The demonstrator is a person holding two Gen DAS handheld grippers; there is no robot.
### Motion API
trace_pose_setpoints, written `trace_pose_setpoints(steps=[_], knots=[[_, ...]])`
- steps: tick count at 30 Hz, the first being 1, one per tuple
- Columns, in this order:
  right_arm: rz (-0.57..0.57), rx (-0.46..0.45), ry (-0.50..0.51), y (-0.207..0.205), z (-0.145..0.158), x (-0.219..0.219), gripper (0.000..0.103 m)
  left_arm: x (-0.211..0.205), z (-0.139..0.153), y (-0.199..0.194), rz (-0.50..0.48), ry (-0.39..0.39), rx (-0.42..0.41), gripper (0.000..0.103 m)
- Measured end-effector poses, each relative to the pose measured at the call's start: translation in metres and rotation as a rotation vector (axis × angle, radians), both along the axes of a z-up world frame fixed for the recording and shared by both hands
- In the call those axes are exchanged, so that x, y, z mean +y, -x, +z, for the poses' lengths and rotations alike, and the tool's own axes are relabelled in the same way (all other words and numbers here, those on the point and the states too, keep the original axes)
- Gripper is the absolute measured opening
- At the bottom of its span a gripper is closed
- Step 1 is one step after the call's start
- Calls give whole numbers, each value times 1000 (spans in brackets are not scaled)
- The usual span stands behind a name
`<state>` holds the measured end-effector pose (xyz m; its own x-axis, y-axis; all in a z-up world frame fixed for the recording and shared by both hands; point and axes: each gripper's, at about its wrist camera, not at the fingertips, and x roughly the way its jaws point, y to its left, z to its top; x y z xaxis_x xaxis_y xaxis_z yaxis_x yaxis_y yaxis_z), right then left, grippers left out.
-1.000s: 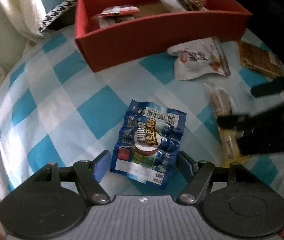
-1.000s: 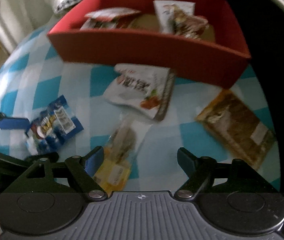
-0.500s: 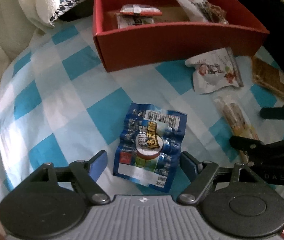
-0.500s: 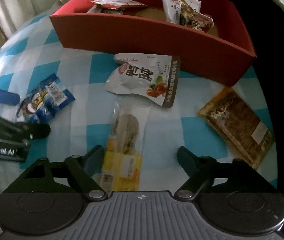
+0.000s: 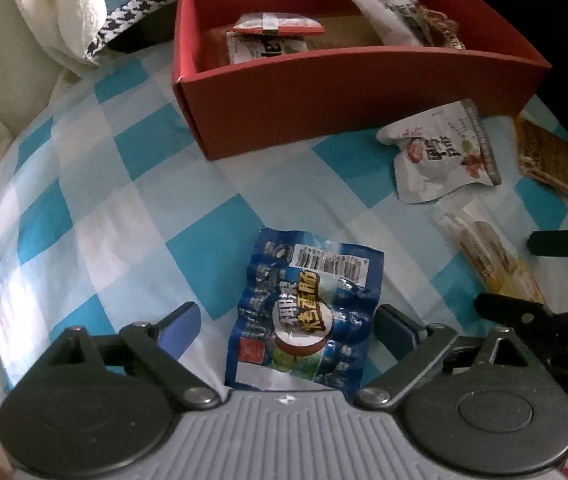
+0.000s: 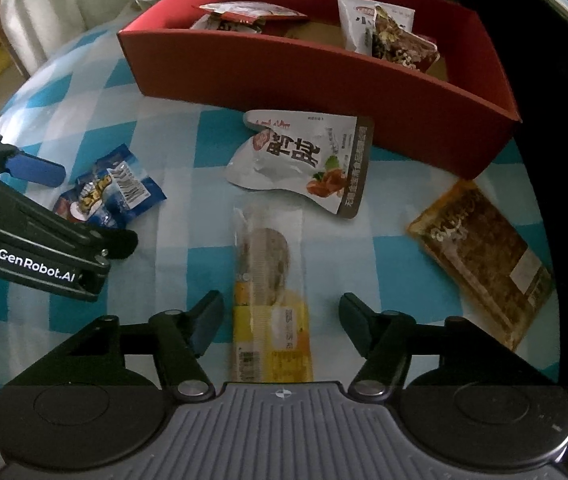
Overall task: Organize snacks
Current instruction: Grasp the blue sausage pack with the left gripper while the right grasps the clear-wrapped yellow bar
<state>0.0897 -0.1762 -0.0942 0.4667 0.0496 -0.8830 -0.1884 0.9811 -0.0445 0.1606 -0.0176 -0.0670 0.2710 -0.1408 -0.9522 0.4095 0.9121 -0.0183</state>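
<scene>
Down on the blue-and-white checked cloth, both tongs stand spread wide, each straddling a snack without gripping it. The left gripper has its 2 blue-padded fingers on either side of a blue packet that lies flat and crinkled, barcode end pointing away from the camera; a gap shows on the left side, while on the right the pad sits just beside the packet's edge, and contact there cannot be told. The right gripper has its fingers apart around the yellow end of a long clear-wrapped bar, with cloth showing on both sides of the wrapper.

Beyond the bar lies a white pouch with dark characters, its far edge close to the front wall of the red box. To the right of the bar, well apart from it, a brown flat packet lies at an angle near the box's right corner. Inside the box, 1 red-and-white packet rests toward the left end and 2 more packets lean near the right end.

From the right wrist view the left gripper's black frame enters from the left edge, the blue packet between its fingers. White fabric and a houndstooth-edged cushion sit behind the box.
</scene>
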Motion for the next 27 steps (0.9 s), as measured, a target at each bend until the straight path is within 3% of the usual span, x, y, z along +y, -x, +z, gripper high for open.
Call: trace_pose_setpoints(steps=[1,2,3,5,9,14,19,22,25,27], knots=[[4,-3,3,0,0,1,70,0,2,2,-5,8,-6,81],[8,-5,0,0,1,1,65,-1,4,5,-13,12,-13,70],[7,-9,3,0,2,1,55,-2,7,8,-20,14,-17,66],[7,-6,-17,2,5,-1,46,-3,8,12,-21,13,-12,65],[-18,1,-49,5,8,-8,41,0,12,13,-7,27,6,64],[-57,-47,-93,12,22,-15,41,0,23,18,-10,53,-11,64],[-57,-20,-73,11,14,-10,41,-3,19,24,-33,23,5,65],[-51,-2,-50,11,7,-8,50,-4,9,24,-38,-14,28,66],[-63,7,-39,9,3,-11,58,-6,13,23,-44,-13,0,67],[-61,9,-34,8,1,-12,67,-9,13,24,-55,-20,-12,74]])
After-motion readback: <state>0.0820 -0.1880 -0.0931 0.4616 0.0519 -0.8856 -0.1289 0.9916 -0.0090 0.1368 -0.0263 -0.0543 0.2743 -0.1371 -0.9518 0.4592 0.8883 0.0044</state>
